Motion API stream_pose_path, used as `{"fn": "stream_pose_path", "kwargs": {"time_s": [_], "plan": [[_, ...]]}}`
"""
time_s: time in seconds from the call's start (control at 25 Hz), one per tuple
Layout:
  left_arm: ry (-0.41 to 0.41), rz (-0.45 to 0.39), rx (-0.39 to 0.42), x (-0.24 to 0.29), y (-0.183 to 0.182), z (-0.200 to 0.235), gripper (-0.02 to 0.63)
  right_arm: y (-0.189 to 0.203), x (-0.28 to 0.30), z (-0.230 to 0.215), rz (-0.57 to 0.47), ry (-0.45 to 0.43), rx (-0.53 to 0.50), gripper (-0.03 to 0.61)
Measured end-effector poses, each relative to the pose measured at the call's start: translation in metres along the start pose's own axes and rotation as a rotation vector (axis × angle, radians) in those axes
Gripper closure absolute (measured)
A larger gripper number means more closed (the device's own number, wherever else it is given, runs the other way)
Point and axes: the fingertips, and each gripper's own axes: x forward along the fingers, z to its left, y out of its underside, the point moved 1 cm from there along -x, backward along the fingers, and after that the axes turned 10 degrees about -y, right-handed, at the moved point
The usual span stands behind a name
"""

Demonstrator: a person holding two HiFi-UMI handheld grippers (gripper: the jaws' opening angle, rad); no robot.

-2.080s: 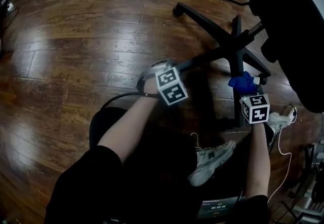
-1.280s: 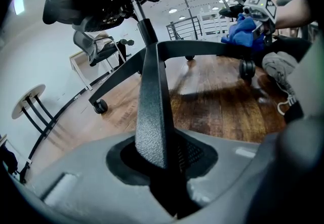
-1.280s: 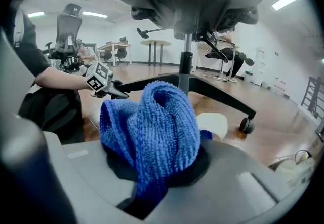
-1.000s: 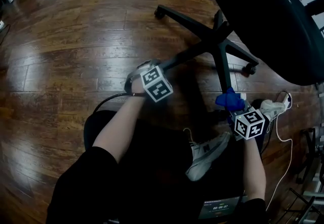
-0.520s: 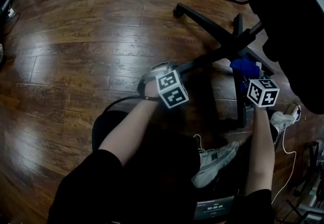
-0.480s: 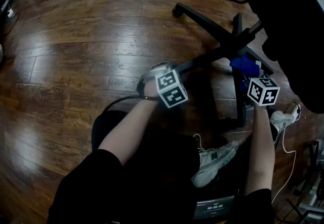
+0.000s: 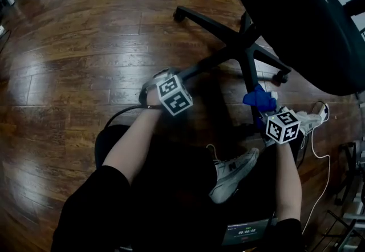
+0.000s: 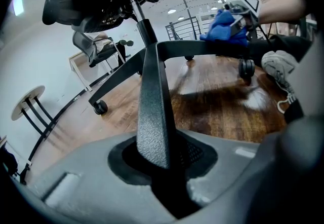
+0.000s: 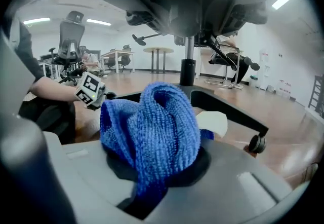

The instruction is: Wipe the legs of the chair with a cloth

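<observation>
The wiping step is judged to be in hand: the crumpled blue microfibre cloth (image 7: pixel 258 98) is clenched in the right tool (image 7: pixel 264 111) and laid against one black textured plastic leg (image 7: pixel 249 82) of the black swivel office chair (image 7: pixel 296 11), partway between hub and castor; in the right gripper view the cloth is seen bunched between that tool's jaws; a second leg (image 8: pixel 152 101) is grasped by the left tool (image 8: pixel 163 167), its jaws closed on the plastic, so the base seems to be steadied; the next move is judged to call for the cloth to be drawn along the leg with pressure kept and its sides covered, the other legs being left for later; the glossy dark wooden plank floor (image 7: pixel 85 45) is marked by bright reflections; a white trainer (image 7: pixel 234 174) is planted near the base; beyond, an open office with other chairs and a round table (image 9: pixel 158 50) is seen
</observation>
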Motion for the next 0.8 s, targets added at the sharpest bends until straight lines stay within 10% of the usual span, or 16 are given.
{"fn": "stream_pose_path", "kwargs": {"time_s": [0.4, 0.8], "plan": [[0.015, 0.021, -0.014, 0.001, -0.001, -0.002, 0.497, 0.051, -0.04, 0.027, 0.011, -0.034, 0.023, 0.502], [0.003, 0.027, -0.003, 0.001, -0.004, -0.001, 0.503, -0.043, 0.034, -0.025, 0.007, 0.06, -0.122, 0.502]]}}
